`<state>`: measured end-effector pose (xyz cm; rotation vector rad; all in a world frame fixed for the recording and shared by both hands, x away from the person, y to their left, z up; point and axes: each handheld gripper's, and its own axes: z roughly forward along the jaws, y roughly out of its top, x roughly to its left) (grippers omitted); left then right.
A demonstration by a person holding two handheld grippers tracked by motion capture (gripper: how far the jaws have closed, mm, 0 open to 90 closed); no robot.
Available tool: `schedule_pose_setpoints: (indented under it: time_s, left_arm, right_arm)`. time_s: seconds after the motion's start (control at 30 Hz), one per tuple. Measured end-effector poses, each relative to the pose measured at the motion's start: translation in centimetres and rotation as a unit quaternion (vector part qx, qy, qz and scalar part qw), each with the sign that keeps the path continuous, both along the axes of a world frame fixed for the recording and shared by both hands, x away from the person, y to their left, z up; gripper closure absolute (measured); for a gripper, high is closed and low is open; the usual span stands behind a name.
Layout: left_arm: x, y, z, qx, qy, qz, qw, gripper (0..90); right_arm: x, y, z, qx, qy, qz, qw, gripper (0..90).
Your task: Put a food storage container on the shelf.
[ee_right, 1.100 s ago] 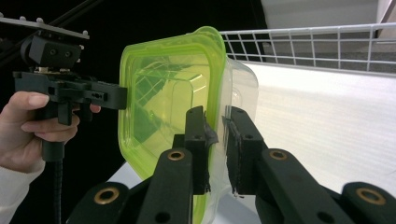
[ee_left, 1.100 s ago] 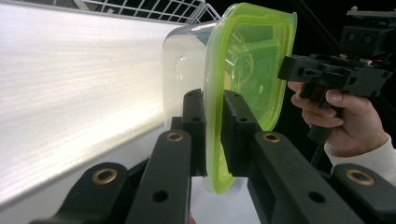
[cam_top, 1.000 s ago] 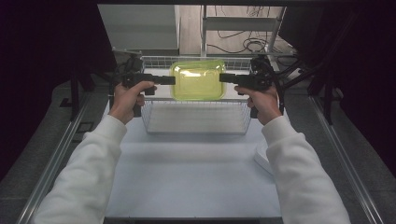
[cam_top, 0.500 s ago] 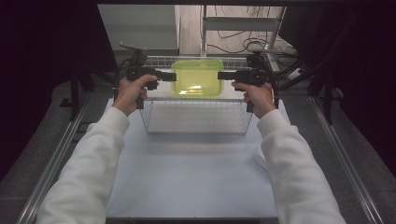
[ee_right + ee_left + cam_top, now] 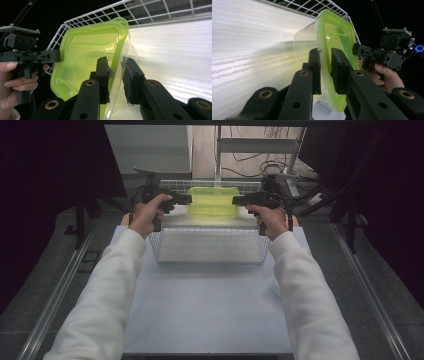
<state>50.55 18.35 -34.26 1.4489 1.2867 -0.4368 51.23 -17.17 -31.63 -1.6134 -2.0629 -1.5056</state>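
High view: white table (image 5: 210,310) carries a white wire basket (image 5: 210,245), long side toward the person, so both arms can come in over its ends. Clear container with yellow-green lid (image 5: 213,202) sits at the basket's far side, by the back wire wall, probably being set down there to leave the near floor free. Left gripper (image 5: 186,199) and right gripper (image 5: 237,200) flank it, one at each short end: two-ended hold keeps it level.

Left gripper view: jaws straddle the lid rim, a gap visible on at least one side. Right gripper view: same, rim between the jaws, light showing beside the pads. Both pairs have just been opening, rim between them, stance narrow. Judgement: letting go, container resting in the basket.
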Motion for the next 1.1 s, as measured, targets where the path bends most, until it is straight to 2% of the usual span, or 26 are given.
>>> schedule_pose_setpoints:
  time_s: [0.03,0.13,0.27,0.37,0.47,0.5,0.6,0.67,0.73,0.8,0.93,1.0,1.07,1.1]
  left_arm:
    - [0.0,0.0,0.0,0.0,0.0,0.0,1.0,77.9]
    - [0.5,-0.1,-0.3,0.002,0.007,0.006,1.0,76.7]
    - [0.7,-0.2,-0.6,-0.002,0.007,0.009,0.9999,75.3]
    - [0.7,-0.2,-0.6,-0.003,0.004,0.011,0.9999,74.5]
    - [0.6,-0.3,-0.6,0.012,-0.005,0.02,0.9997,68.0]
    - [0.6,-0.3,-0.6,0.014,-0.009,0.023,0.9996,62.7]
    - [0.4,-0.3,-0.4,0.014,-0.027,0.032,0.999,49.7]
    - [0.1,-0.3,0.0,0.023,-0.043,0.038,0.9981,42.0]
    - [-0.3,-0.3,0.4,0.036,-0.056,0.044,0.9968,33.7]
    - [-1.0,-0.2,0.9,0.053,-0.074,0.055,0.9944,28.0]
    - [-2.8,0.1,2.1,0.065,-0.114,0.055,0.9898,23.4]
    - [-3.8,0.3,2.6,0.07,-0.13,0.057,0.9874,23.0]
    - [-5.3,0.4,3.0,0.09,-0.148,0.063,0.9829,23.4]
    - [-6.0,0.6,3.1,0.1,-0.155,0.062,0.9808,24.0]
  right_arm:
    - [0.0,0.0,0.0,0.0,0.0,0.0,1.0,73.8]
    - [0.5,0.1,-0.2,0.004,0.021,-0.008,0.9997,72.6]
    - [0.8,0.1,-0.5,0.01,0.031,-0.019,0.9993,71.6]
    - [0.8,0.1,-0.5,0.013,0.031,-0.021,0.9992,71.2]
    - [0.6,0.1,-0.5,0.008,0.023,-0.024,0.9994,67.4]
    - [0.5,0.3,-0.4,0.008,0.015,-0.029,0.9994,59.7]
    - [0.0,0.7,0.0,0.0,-0.007,-0.04,0.9992,46.8]
    - [-0.5,1.0,0.4,-0.023,-0.03,-0.055,0.9978,37.4]
    - [-1.0,1.1,0.9,-0.055,-0.061,-0.069,0.9942,29.2]
    - [-1.5,1.1,1.3,-0.078,-0.084,-0.076,0.9905,26.0]
    - [-2.7,0.9,2.3,-0.085,-0.115,-0.055,0.9882,24.2]
    - [-3.8,0.7,3.0,-0.089,-0.136,-0.04,0.9858,23.2]
    - [-4.9,0.4,3.5,-0.086,-0.149,-0.03,0.9846,23.2]
    - [-5.6,0.1,3.6,-0.088,-0.161,-0.024,0.9828,23.2]
